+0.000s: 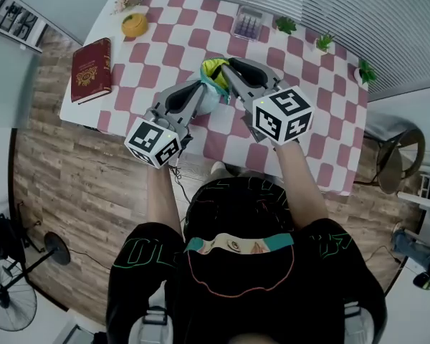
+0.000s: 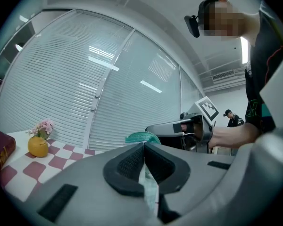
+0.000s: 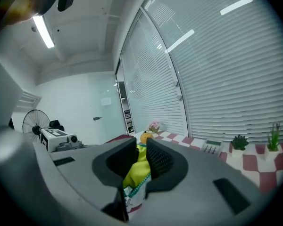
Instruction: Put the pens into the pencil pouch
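Above the near half of the checkered table (image 1: pixel 312 124), the pencil pouch (image 1: pixel 212 81) sits between the two grippers, teal outside with a yellow-green lining. It seems held clear of the cloth, though we cannot confirm this.

Left gripper (image 1: pixel 205 92): jaws fully together, pinching a thin fold of the teal fabric at the pouch rim.

Right gripper (image 1: pixel 226 72): jaws a narrow way apart, with the yellow lining and zip edge bunched between the pads. We read this as a grip on the opposite rim.

No pens show in any view, so we cannot tell whether any are inside.

Handling judgement: the pouch is light, soft cloth that sags and folds. It is best taken at the stiffer zip edge, one gripper on each side, so the mouth spreads open
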Tool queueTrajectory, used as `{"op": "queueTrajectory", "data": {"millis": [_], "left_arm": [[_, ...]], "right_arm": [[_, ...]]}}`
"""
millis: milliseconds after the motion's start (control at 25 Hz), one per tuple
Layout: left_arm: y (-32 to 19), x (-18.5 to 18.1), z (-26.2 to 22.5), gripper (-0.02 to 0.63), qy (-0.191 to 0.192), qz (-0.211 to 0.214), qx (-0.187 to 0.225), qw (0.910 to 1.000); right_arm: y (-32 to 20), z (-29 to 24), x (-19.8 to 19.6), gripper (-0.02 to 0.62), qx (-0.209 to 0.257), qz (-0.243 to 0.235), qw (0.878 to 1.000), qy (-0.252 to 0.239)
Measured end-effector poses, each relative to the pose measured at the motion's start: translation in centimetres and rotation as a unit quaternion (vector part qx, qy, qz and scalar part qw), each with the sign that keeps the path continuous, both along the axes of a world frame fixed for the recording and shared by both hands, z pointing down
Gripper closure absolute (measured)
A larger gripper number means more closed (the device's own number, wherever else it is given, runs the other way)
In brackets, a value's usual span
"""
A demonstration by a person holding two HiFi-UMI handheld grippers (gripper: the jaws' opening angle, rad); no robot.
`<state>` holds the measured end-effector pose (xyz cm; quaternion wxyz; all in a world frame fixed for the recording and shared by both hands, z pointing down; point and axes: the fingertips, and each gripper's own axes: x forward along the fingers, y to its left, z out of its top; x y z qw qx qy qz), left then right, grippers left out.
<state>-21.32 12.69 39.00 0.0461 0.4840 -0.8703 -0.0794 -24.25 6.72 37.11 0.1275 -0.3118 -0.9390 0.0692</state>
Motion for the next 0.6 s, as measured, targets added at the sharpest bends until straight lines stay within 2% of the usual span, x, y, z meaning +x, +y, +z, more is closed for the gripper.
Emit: {"op": "queueTrajectory", "data": {"millis": [320, 600], "left_arm": [[2.4, 0.1, 0.8, 0.604, 0.013, -0.031, 0.0, 0.9994], [3.9, 0.0, 0.9, 0.604, 0.013, -0.042, 0.002, 0.999]], "right_arm": [[-2.3, 1.3, -1.0, 0.54, -0.004, 0.032, 0.999, 0.03], [-4.0, 4.6, -3.5, 0.541, 0.012, 0.069, 0.991, 0.111]]}}
